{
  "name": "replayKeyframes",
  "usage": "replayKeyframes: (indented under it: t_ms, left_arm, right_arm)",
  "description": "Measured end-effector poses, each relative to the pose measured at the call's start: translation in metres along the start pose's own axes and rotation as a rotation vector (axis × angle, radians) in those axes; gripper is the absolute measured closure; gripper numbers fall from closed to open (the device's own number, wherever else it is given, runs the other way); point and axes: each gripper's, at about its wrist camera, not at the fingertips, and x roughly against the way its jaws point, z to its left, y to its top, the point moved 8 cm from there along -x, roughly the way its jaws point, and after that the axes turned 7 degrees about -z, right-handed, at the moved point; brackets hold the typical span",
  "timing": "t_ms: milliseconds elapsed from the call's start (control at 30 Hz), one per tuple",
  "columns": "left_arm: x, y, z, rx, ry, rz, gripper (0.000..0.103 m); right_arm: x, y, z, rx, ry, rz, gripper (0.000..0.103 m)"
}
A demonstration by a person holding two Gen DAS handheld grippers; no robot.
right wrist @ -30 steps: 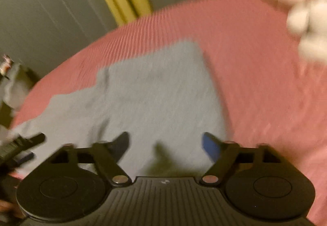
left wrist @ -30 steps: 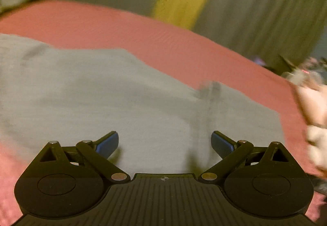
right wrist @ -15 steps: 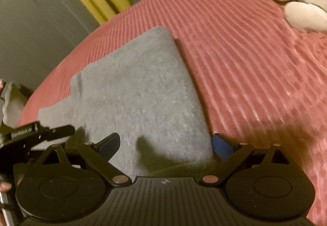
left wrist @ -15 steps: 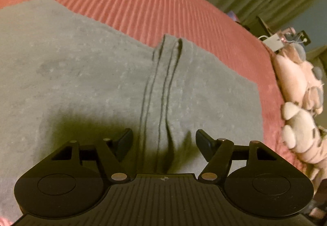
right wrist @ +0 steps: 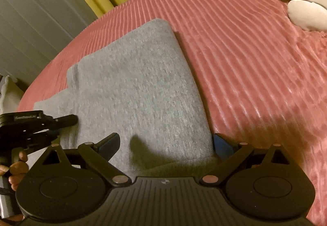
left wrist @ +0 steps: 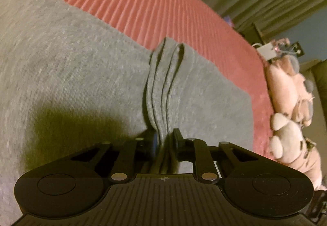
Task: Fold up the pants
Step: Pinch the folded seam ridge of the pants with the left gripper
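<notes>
The grey pants (left wrist: 81, 75) are spread flat on the ribbed red bed (left wrist: 155, 1), with a stack of layered edges raised as a ridge running from near to far. That ridge is pinched at its near end by the left claw (left wrist: 165, 140), fingers drawn narrow on the cloth. The right claw (right wrist: 165, 142) is held wide, straddling the near right corner of the pants (right wrist: 143, 87); nothing is gripped there. The long axis is judged to extend leftward.

No legible text anywhere; small white lettering on left hand-held gripper (right wrist: 36, 124) too blurred
</notes>
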Motion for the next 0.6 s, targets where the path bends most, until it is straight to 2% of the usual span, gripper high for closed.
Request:
replayKeyframes:
  t_ms: [33, 67, 167, 200, 267, 367, 467, 600]
  left_arm:
    - [-0.002, 0.000, 0.003, 0.005, 0.008, 0.000, 0.080]
    - [-0.003, -0.001, 0.006, 0.005, 0.025, 0.002, 0.071]
    - [-0.007, -0.002, 0.011, 0.051, 0.021, -0.001, 0.071]
    - [-0.007, -0.001, 0.010, 0.055, 0.026, 0.001, 0.072]
    - [-0.003, -0.001, 0.007, 0.048, 0.027, 0.001, 0.085]
    - [0.011, 0.003, -0.001, 0.046, 0.014, -0.028, 0.088]
    - [0.033, 0.009, -0.005, 0.053, -0.019, -0.055, 0.088]
    - [0.062, 0.019, 0.004, 0.022, 0.051, -0.095, 0.088]
  right_arm:
    - [0.000, 0.000, 0.001, 0.001, 0.003, 0.002, 0.006]
    - [-0.001, 0.000, 0.000, 0.003, 0.001, 0.003, 0.006]
    - [-0.004, -0.002, 0.001, 0.012, -0.007, 0.018, 0.006]
    - [-0.005, -0.002, 0.002, 0.016, -0.013, 0.020, 0.006]
    - [-0.006, -0.002, 0.003, 0.025, -0.015, 0.022, 0.006]
    - [-0.006, -0.001, 0.002, 0.010, -0.007, 0.019, 0.006]
    - [0.005, 0.003, 0.000, -0.022, 0.040, -0.039, 0.006]
    - [0.018, 0.007, -0.005, -0.064, 0.066, -0.090, 0.006]
